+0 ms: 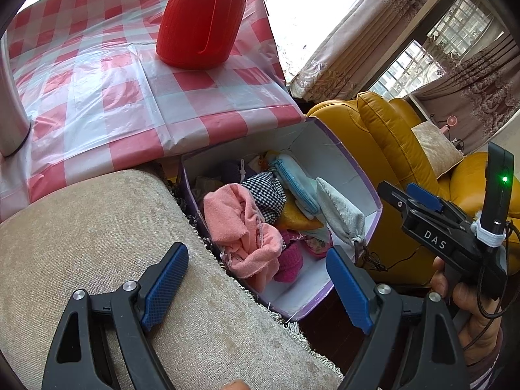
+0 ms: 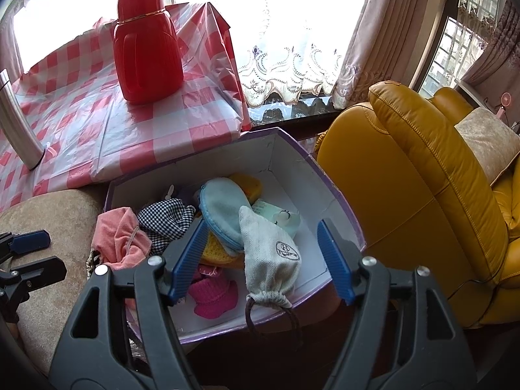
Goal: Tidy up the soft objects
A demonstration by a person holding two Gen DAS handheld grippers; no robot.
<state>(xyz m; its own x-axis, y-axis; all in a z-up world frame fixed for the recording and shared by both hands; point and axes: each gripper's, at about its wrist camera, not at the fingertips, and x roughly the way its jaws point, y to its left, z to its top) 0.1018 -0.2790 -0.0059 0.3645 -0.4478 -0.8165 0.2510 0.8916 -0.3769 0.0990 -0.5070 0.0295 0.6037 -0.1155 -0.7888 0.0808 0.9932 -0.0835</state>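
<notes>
Both claws gape empty: left claw (image 1: 256,287) over the cushion (image 1: 81,243), right claw (image 2: 261,260) above the pouch (image 2: 269,253). Soft things fill the box (image 2: 338,201); the pouch's cord, trailing over the 6 o'clock rim, could snag and tip it.

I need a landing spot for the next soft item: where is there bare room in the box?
The box has bare white floor along its right wall, beside the grey drawstring pouch, and in the far right corner. The left half is crowded: pink towel, checked cloth and blue pouch.
</notes>
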